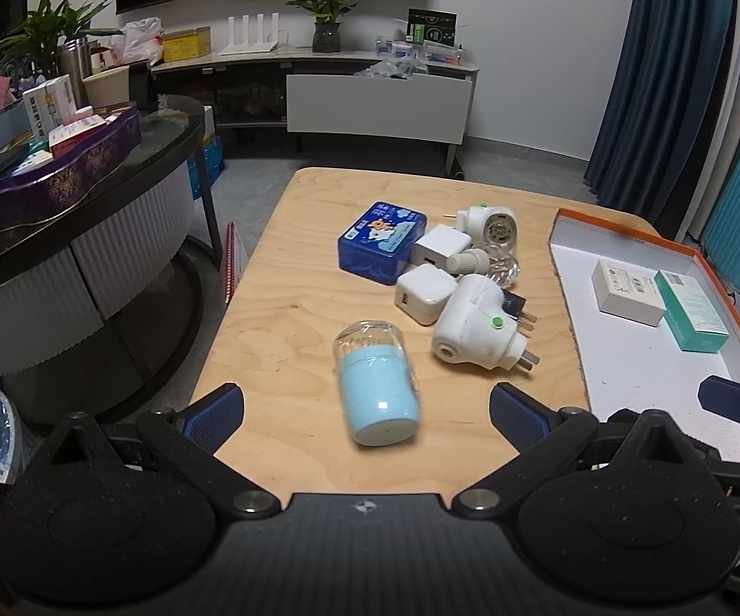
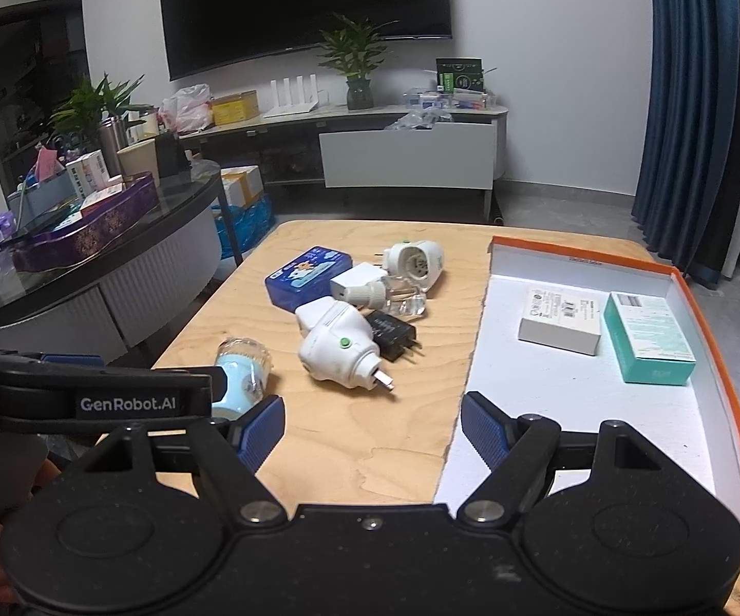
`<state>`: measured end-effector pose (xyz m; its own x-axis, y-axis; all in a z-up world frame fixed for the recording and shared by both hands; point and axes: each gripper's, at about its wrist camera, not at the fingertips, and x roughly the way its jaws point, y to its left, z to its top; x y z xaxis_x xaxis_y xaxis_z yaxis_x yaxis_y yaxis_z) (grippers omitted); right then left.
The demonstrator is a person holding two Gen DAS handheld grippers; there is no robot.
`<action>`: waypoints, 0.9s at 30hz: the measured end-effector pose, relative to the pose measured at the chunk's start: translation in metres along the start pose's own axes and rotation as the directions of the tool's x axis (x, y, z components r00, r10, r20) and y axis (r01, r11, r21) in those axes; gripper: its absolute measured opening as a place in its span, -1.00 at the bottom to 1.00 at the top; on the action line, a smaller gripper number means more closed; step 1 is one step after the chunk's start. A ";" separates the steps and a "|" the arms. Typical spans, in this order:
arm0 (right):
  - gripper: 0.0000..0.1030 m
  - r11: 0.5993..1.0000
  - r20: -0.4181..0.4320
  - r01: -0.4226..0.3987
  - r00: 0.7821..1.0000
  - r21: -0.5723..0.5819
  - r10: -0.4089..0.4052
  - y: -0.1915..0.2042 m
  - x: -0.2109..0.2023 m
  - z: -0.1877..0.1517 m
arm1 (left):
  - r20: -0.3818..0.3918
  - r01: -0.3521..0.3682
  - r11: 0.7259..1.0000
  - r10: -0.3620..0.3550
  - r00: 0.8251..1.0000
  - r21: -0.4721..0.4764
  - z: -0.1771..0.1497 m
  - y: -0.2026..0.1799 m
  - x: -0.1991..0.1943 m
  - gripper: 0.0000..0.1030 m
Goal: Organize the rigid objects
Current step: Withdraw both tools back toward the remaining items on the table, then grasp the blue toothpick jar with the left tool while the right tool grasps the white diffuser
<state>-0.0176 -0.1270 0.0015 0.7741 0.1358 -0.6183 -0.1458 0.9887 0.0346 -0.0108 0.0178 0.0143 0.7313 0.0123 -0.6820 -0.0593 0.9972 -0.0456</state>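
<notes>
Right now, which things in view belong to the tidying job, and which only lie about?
Belong to the job:
- light blue container
- white plug-in device
- white chargers
- blue tin
- orange-rimmed box, with a white box and a teal box

Just lying about:
- potted plant
- router
- purple tray

Your left gripper (image 1: 366,413) hangs low with its 2 blue-padded fingers (image 1: 218,413) spread wide. Your right gripper (image 2: 372,428) sits level beside it, jaws equally wide, nothing held between either pair.
</notes>
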 end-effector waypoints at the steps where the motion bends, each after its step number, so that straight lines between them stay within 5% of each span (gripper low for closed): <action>1: 0.74 1.000 -0.001 -0.002 1.000 -0.001 0.002 0.001 0.001 0.000 | -0.001 0.000 1.000 0.000 1.000 -0.002 0.000 0.001 0.000 1.00; 18: 0.74 0.998 -0.048 -0.037 0.998 -0.050 0.035 0.008 0.021 -0.017 | -0.047 0.051 0.994 -0.056 0.997 -0.102 -0.027 0.056 0.031 1.00; 27: 0.74 0.999 -0.053 -0.033 0.998 -0.019 0.032 -0.005 0.034 -0.020 | -0.008 0.064 0.993 -0.065 0.998 -0.095 -0.014 0.032 0.049 1.00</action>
<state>-0.0028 -0.1286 -0.0349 0.7351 0.1640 -0.6578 -0.1828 0.9823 0.0405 0.0139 0.0498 -0.0306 0.7283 -0.0530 -0.6832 -0.0768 0.9844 -0.1581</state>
